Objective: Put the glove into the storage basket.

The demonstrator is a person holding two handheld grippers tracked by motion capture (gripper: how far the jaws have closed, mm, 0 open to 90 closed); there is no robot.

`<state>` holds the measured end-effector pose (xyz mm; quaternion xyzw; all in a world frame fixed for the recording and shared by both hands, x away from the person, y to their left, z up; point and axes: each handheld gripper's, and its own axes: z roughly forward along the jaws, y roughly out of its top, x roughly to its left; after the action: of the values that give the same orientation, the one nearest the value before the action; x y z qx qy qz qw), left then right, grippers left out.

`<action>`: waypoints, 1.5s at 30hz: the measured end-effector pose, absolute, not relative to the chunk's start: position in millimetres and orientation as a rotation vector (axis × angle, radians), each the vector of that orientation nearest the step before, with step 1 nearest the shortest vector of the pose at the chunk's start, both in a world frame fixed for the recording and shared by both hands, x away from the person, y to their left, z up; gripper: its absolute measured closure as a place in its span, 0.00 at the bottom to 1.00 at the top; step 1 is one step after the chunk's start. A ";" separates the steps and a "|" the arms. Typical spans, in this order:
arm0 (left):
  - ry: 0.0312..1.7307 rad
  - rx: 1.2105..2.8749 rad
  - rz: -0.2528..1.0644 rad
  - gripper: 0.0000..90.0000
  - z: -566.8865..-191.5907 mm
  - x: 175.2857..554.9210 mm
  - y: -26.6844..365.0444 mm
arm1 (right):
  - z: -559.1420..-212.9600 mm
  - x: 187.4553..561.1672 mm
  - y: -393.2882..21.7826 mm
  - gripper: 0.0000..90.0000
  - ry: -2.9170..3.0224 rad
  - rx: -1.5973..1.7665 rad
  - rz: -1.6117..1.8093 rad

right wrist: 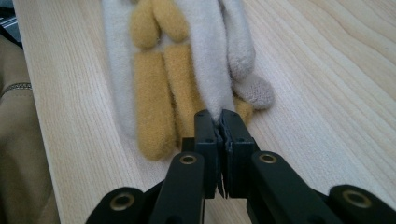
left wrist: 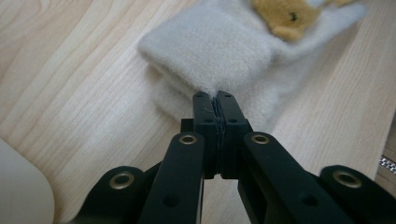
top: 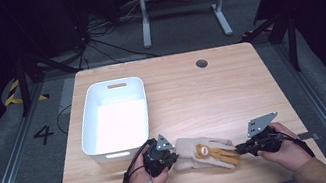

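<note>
A cream fleece glove point(top: 206, 152) with mustard-yellow fingers and a small bear face lies flat near the table's front edge. My left gripper point(top: 175, 157) is at its cuff end; in the left gripper view the left gripper point(left wrist: 215, 97) has its jaws shut on the edge of the cream cuff point(left wrist: 210, 51). My right gripper point(top: 237, 150) is at the finger end; in the right gripper view the right gripper point(right wrist: 220, 119) pinches the tip of a cream glove finger point(right wrist: 205, 56), with the yellow fingers point(right wrist: 152, 93) beside it.
A white plastic bin point(top: 114, 118) stands on the wooden table point(top: 203, 99) just behind my left hand. A round cable hole point(top: 201, 63) sits at the table's back. The floor behind holds cables and a desk frame point(top: 181, 2).
</note>
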<state>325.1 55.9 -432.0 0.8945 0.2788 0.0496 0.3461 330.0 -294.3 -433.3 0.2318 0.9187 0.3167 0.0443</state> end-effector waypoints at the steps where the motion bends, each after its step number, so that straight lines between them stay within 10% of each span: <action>1: 0.718 2.322 0.141 1.00 -429.7 323.0 55.7 | -432.5 329.7 -294.3 0.97 2.806 0.709 0.967; 24: 0.631 2.281 0.348 1.00 -409.3 289.5 59.8 | -405.5 349.2 -292.4 0.98 2.649 0.729 1.023; 40: 0.670 2.423 0.150 0.99 -433.1 298.0 58.6 | -422.4 352.2 -288.5 0.96 2.708 0.776 1.003; 45: 0.624 2.321 0.139 0.77 -424.6 296.4 64.4 | -424.8 352.9 -293.5 0.81 2.698 0.778 0.990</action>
<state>296.4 64.4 -424.6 0.8999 0.2418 0.0539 0.3589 352.9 -293.5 -424.8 0.2606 0.9030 0.3315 0.0820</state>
